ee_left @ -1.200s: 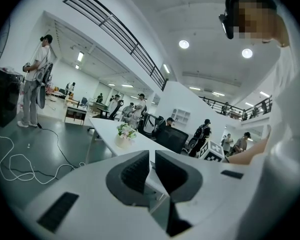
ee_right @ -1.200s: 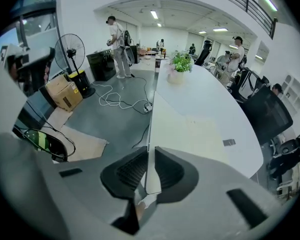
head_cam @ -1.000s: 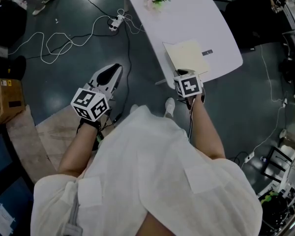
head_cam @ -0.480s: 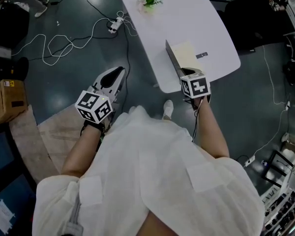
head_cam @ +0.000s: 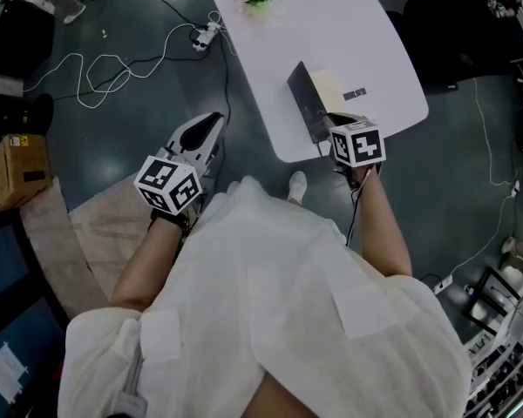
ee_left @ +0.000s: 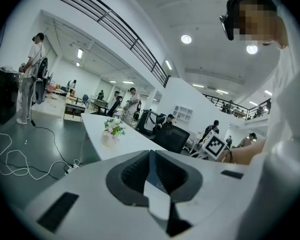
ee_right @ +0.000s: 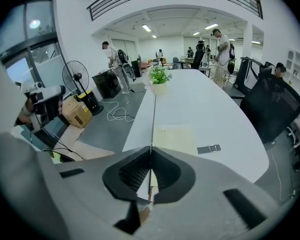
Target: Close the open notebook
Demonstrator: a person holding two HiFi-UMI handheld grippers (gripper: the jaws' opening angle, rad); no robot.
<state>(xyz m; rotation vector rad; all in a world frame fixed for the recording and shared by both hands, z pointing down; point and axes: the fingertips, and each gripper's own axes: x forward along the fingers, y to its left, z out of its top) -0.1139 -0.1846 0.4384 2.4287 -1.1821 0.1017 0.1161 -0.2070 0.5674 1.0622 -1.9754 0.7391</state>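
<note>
Pinching the notebook cover (head_cam: 303, 101), the right gripper (ee_right: 150, 176) holds it upright on the white table (head_cam: 331, 24), poised to tip it over the cream page (ee_right: 176, 140). Left gripper (head_cam: 205, 129), jaws together and empty, hangs beside the table, unneeded.

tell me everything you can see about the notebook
The notebook lies near the rounded end of the white table, partly closed. Its dark grey cover stands nearly upright at the left in the head view, above a plain cream page lying flat. The right tool is shut on the cover's near edge, which shows edge-on as a thin line in the right gripper view.
</note>
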